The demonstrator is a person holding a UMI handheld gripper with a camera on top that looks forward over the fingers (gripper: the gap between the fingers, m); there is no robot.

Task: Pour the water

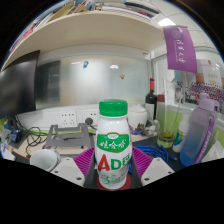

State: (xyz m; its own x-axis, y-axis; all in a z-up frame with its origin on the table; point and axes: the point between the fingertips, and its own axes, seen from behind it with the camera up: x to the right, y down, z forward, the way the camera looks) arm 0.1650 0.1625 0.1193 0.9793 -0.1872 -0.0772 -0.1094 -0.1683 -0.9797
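Bottle [113,146]: a white plastic bottle with green cap, seen upright between the jaws, above the worktop [40,150].
Jaws: the gripper [112,170] appears closed on the lower body.
Handling: judged light, smooth, slightly squeezable; a mid-body hold is advised.
Cap: still on.

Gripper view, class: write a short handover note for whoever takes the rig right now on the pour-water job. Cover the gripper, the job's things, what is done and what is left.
Gripper: fingers sit on either side of the AD bottle; whether they press on it cannot be told.
Bottle: white with a green cap, upright, cap still on, between the fingers.
Beyond it: a dark glass bottle and a bluish clear bottle on the cluttered desk.
Done: bottle reached.
Left: no pouring seen yet; no receiving cup is clearly visible.
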